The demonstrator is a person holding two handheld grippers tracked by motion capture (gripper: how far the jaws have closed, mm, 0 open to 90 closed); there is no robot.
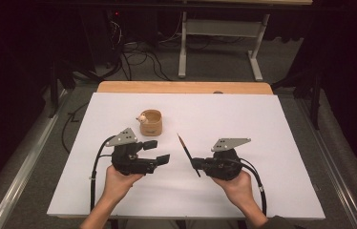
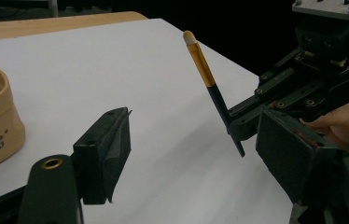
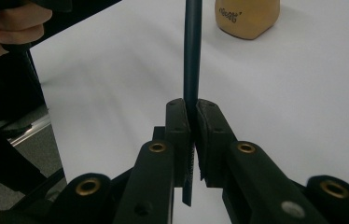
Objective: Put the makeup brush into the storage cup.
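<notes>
Hands come in from the near edge of the white table (image 1: 262, 191), each wrapped around a gripper. Nearest on the person's right, the right gripper (image 1: 196, 164) has its jaws clenched on the dark handle of a makeup brush (image 1: 187, 153); in the right gripper view the two black pads press the handle from both sides, with a short stub of it sticking out below them. From that grip the brush slants up and away across the table, and in the left gripper view its gold ferrule and pale tip (image 2: 190, 37) stand clear of the tabletop. Beside it, on the person's left, the left gripper (image 1: 156, 151) hovers with its jaws released and spread apart, with bare table between them and the brush just off their tips. Farther back, near the middle of the table, sits a small tan cup (image 1: 151, 122) with a little pale figure (image 1: 141, 118) perched at its rim. Beyond the white surface runs a wooden edge (image 1: 184, 87), then grey floor with cables (image 1: 138, 57) and a table's metal legs (image 1: 183, 47).
</notes>
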